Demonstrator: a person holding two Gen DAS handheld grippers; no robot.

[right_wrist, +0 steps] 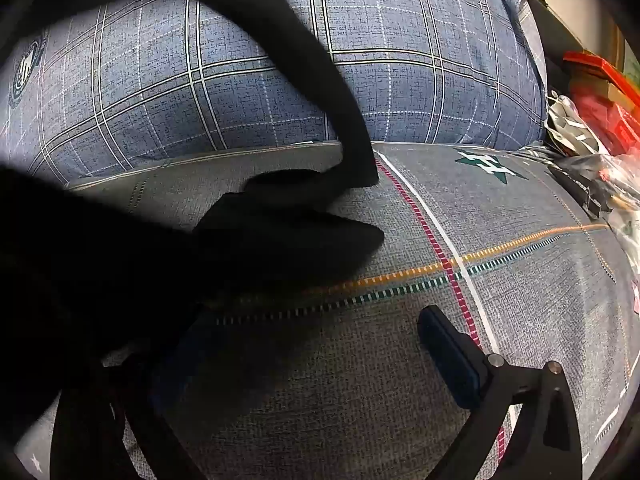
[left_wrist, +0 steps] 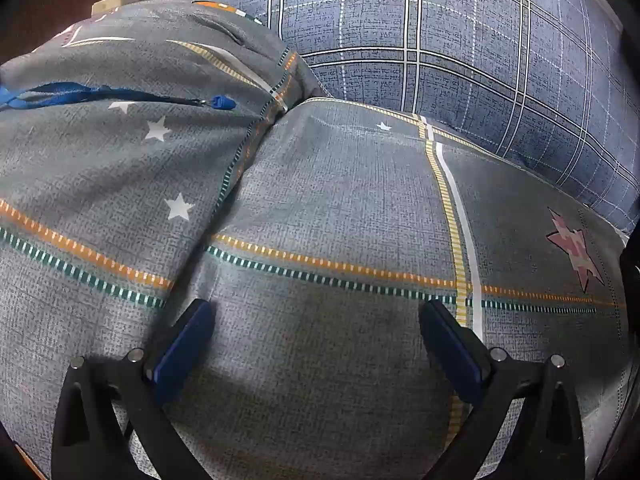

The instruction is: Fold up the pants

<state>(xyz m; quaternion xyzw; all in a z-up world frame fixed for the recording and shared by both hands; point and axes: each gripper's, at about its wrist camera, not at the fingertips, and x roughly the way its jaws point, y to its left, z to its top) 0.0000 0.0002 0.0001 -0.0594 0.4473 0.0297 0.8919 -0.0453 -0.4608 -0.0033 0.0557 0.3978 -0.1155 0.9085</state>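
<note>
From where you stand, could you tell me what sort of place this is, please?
Most likely a bedroom: the work surface is a bed with a grey star-patterned quilt, a blue plaid pillow at its head, and black pants lying on the bedding.

Bed with grey star-print cover; blue plaid pillow at its head, black pants on it, blue lanyard lying left.

A blue lanyard lies on the grey quilt beside a blue plaid pillow.
</note>
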